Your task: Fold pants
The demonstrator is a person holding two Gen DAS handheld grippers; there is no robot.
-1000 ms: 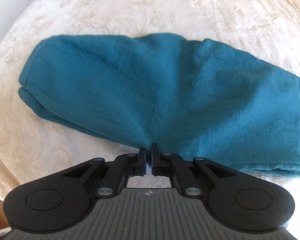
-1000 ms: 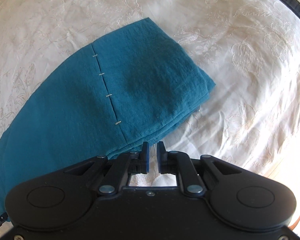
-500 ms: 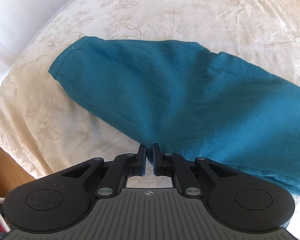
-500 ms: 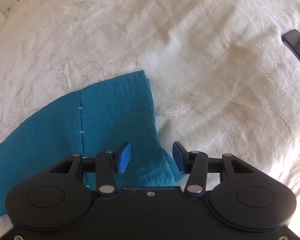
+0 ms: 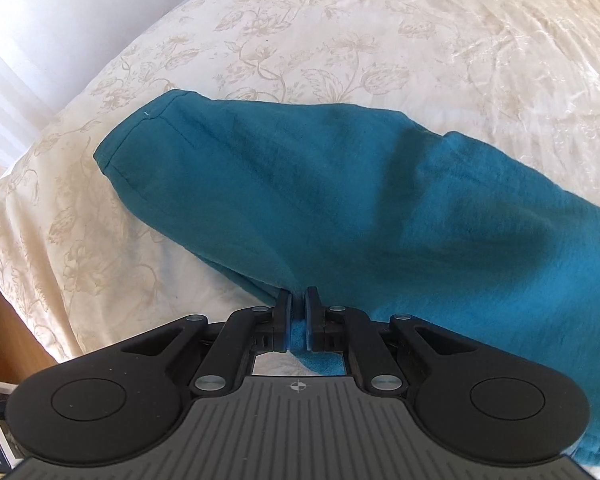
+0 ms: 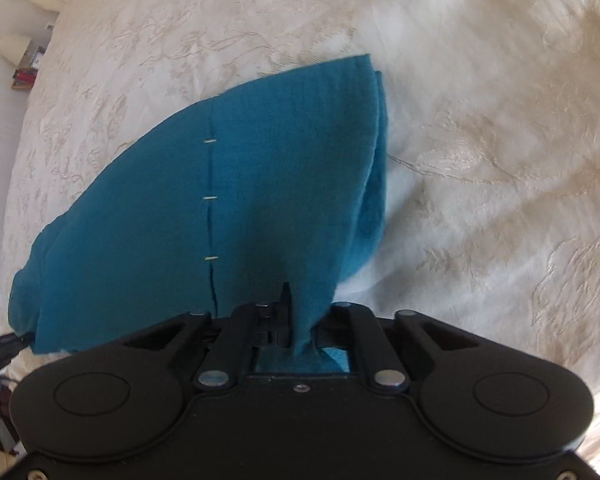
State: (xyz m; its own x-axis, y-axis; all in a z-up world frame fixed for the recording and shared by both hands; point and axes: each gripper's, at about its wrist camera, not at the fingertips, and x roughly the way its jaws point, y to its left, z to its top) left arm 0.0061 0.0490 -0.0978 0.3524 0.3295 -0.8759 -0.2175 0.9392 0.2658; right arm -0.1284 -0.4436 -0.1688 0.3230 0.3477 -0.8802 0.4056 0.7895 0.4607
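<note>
The teal pants (image 5: 340, 200) lie folded lengthwise on a cream embroidered bedspread (image 5: 340, 40). My left gripper (image 5: 298, 304) is shut on the near edge of the pants, with teal cloth pinched between the pads. In the right wrist view the waist end of the pants (image 6: 260, 180) is lifted, with a seam line of small white stitches. My right gripper (image 6: 300, 304) is shut on a bunch of that cloth, which drapes over and hides its right finger.
The bed's left edge and a wooden floor (image 5: 4, 320) show at the lower left of the left wrist view. A bedside spot with small objects (image 6: 24, 64) sits at the far left of the right wrist view. A black cable (image 6: 0, 348) hangs by the right gripper.
My right gripper opened half a second ago and has now shut on the waist end and lifted it. My left gripper stays shut on the cloth and has risen and pulled back.
</note>
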